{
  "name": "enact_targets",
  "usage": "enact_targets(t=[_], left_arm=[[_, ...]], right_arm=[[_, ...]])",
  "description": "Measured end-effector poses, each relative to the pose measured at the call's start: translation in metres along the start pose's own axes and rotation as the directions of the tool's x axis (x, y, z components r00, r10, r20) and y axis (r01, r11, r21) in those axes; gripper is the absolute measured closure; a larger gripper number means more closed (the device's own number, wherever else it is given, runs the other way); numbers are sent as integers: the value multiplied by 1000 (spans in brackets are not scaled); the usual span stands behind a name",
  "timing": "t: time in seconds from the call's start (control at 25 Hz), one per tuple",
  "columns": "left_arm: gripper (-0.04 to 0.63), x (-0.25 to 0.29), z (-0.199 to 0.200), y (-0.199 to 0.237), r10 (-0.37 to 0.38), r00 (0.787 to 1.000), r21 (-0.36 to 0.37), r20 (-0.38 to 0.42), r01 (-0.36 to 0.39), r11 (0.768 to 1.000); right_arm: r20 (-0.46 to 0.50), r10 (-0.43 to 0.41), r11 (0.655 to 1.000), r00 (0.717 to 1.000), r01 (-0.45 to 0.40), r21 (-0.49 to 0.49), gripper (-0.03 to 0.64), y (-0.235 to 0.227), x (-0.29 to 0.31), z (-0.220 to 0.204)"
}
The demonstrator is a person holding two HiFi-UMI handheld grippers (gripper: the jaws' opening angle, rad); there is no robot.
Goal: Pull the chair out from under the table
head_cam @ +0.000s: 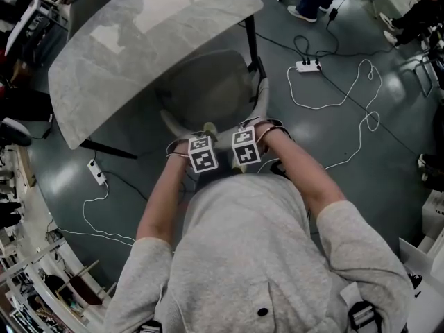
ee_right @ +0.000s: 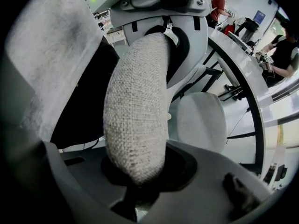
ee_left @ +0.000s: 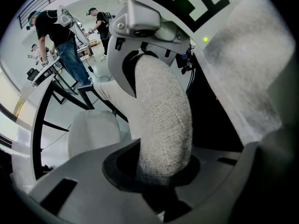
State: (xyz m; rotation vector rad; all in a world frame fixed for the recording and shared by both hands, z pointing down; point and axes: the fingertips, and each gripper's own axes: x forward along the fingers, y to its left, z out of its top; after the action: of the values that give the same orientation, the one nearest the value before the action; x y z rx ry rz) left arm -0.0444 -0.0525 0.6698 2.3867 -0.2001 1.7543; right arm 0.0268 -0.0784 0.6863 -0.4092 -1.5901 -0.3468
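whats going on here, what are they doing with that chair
A person stands behind a grey chair and holds a gripper in each hand. Both the left gripper and the right gripper are clamped side by side on the top edge of the fabric backrest. The chair's seat sits partly under the edge of the marbled table, so it is not fully pulled out yet.
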Motion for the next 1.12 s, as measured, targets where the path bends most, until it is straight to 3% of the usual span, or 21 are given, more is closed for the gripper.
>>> enact_targets(t=[1.12], left_arm=[[503,2,2,-29,-25,1000,-19,4,25,1000]], right_arm=[[-10,27,1000,1000,-27,-8,525,28,0,4]])
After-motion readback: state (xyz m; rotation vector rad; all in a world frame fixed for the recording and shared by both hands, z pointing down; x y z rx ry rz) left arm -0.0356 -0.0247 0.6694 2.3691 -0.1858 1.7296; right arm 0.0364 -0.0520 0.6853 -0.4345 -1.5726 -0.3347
